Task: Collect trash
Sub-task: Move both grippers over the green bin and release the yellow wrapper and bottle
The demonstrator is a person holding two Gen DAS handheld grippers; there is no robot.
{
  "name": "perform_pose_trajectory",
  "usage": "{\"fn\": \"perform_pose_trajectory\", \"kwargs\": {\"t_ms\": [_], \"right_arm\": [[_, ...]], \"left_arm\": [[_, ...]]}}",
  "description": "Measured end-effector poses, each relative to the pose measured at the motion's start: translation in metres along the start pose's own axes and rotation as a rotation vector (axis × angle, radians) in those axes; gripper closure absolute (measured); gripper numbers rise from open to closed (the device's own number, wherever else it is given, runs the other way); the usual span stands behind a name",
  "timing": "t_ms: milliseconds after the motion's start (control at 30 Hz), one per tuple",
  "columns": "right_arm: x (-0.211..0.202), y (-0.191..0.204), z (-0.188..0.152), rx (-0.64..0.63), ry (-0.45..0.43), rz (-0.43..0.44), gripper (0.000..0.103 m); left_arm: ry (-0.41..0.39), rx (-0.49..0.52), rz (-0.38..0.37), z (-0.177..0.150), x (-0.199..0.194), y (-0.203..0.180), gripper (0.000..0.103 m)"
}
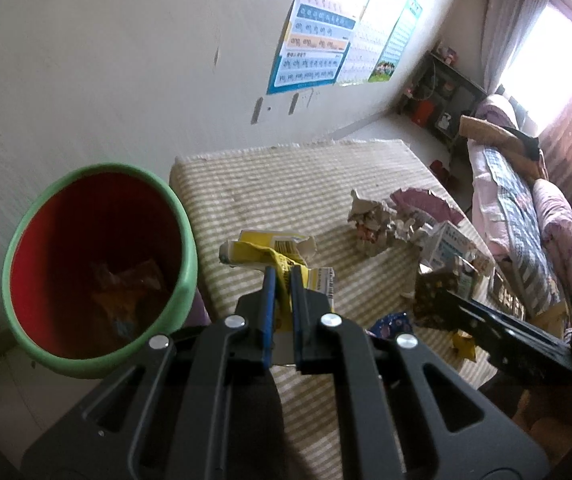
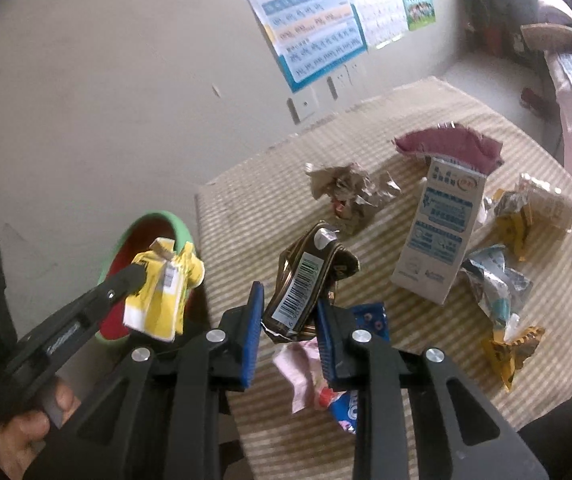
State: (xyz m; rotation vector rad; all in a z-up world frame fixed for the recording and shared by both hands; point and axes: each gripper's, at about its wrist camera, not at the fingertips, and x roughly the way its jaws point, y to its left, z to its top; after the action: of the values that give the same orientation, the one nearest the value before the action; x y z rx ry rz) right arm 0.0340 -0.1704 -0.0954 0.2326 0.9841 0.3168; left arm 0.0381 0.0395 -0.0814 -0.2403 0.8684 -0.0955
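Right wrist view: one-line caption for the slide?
Right claw grips a brown wrapper above the littered striped table; left claw carries a yellow carton toward the green bin.

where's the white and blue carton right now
In the right wrist view the white and blue carton stands upright on the striped mat, right of centre, just in front of the maroon cloth, with crumpled wrappers beside it.

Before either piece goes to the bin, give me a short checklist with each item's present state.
1. Left gripper clamped on the yellow wrapper: ok.
2. Right gripper clamped on the brown wrapper: ok.
3. Brown wrapper lifted clear of the striped mat: cannot tell.
4. Bin mouth open, room inside: ok.
5. Yellow wrapper over the bin mouth: not ok, it hangs beside the rim.
6. Milk carton upright, clear of both grippers: ok.
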Motion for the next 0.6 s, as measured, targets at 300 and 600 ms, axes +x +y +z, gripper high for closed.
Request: {"fn": "perform_pose_trajectory", "kwargs": {"t_ms": [300, 600], "right_arm": [[-0.014, 0.029, 0.003, -0.061, -0.028, 0.041, 0.078], [-0.012, 0.043, 0.003, -0.095, -0.022, 0.047, 0.078]], "left_arm": [[-0.048, -0.031, 0.036, 0.008, -0.013, 0.018, 0.096], [-0.055, -0.051, 0.045, 0.007, -0.014, 0.030, 0.096]]}}
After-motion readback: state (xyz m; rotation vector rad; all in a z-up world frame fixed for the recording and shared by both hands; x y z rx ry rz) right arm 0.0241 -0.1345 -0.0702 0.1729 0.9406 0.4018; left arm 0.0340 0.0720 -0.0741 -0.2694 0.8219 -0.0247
